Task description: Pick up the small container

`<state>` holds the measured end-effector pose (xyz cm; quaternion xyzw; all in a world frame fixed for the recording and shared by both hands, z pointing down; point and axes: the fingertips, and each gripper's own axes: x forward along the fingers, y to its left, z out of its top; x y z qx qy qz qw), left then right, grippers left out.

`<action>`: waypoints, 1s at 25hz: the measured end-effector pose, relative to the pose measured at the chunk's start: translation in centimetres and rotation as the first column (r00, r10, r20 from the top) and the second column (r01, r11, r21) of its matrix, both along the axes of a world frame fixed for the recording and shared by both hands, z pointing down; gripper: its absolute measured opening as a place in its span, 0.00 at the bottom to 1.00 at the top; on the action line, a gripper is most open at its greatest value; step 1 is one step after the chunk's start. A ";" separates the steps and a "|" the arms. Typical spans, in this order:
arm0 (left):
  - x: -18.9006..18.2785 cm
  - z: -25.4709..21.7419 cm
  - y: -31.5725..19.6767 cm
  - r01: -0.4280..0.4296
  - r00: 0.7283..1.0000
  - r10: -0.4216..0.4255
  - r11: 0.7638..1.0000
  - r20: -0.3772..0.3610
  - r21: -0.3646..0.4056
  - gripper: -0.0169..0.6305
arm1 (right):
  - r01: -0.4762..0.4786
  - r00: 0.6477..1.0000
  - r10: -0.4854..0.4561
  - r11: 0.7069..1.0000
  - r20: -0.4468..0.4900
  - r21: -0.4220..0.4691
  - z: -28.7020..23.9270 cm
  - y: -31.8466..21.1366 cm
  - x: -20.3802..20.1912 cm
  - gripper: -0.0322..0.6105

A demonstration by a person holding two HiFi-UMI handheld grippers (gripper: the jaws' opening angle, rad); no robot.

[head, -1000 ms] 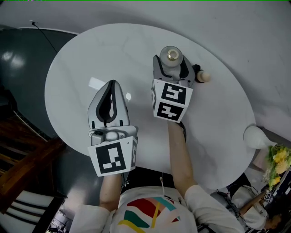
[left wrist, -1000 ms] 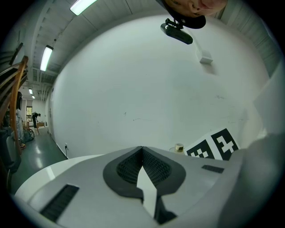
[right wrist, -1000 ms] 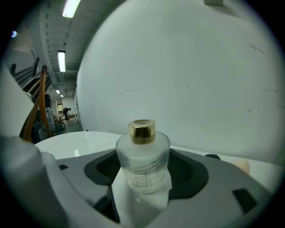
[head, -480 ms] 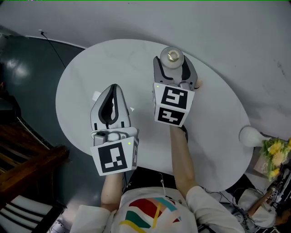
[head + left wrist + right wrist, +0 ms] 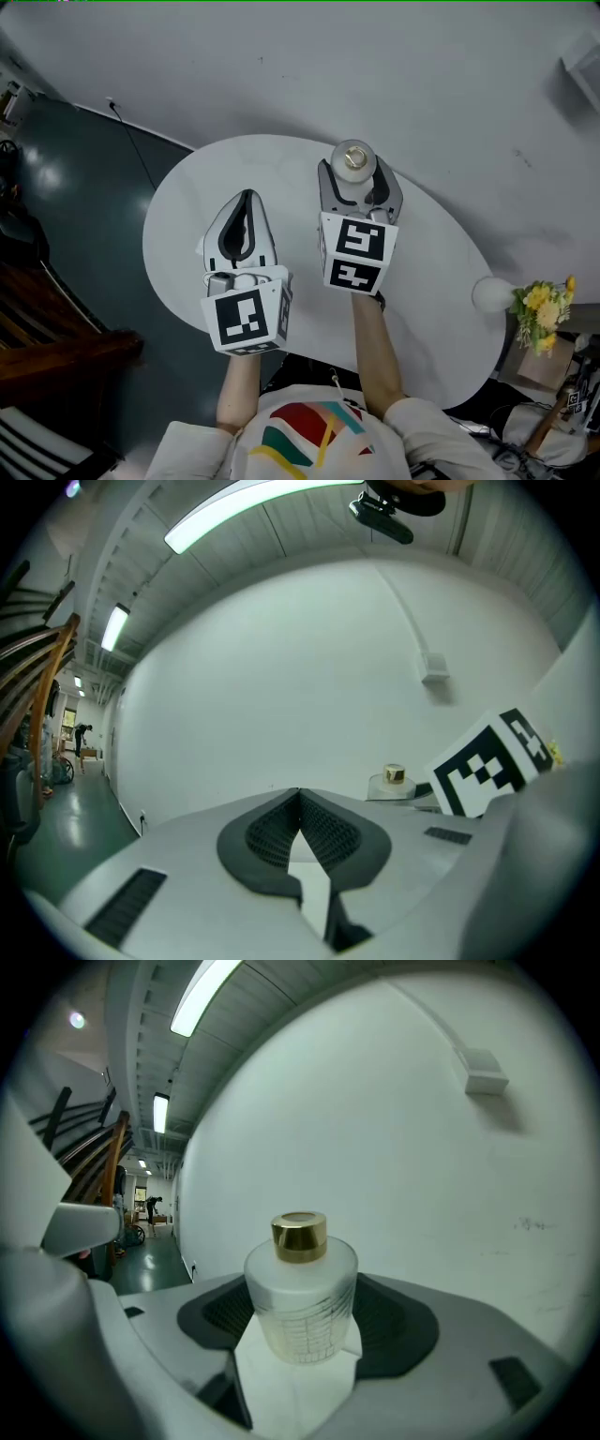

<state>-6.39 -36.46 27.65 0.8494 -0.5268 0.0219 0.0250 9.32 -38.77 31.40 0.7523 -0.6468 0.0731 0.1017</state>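
From here the small container (image 5: 300, 1312) reads as frosted, matt glass with a faint printed grid, and its cap (image 5: 300, 1237) as shiny gold metal. The right claw (image 5: 302, 1335) and left claw (image 5: 300, 797) have matt grey plastic shells and dark ribbed pads (image 5: 267, 834). The table (image 5: 187, 234) looks smooth and white, the floor (image 5: 66, 178) glossy dark green.

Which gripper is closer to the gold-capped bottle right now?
Right. The right gripper is shut on the bottle, one jaw on each side. The left gripper is shut and empty, apart to the bottle's left.
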 end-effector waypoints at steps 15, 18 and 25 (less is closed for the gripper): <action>-2.6 -4.2 6.2 -0.001 1.000 0.001 0.999 -0.003 0.042 0.05 | 0.165 0.986 -0.161 0.978 -0.041 0.126 -7.3 10.1 -6.7 0.57; -3.1 -4.5 7.5 -0.004 1.000 0.003 0.999 0.008 0.052 0.05 | 0.198 0.980 -0.192 0.969 -0.050 0.151 -8.1 11.5 -7.5 0.57; -3.7 -5.5 8.7 0.012 1.000 -0.012 0.996 -0.003 0.089 0.05 | 0.249 0.967 -0.234 0.954 -0.103 0.166 -8.2 13.5 -8.5 0.57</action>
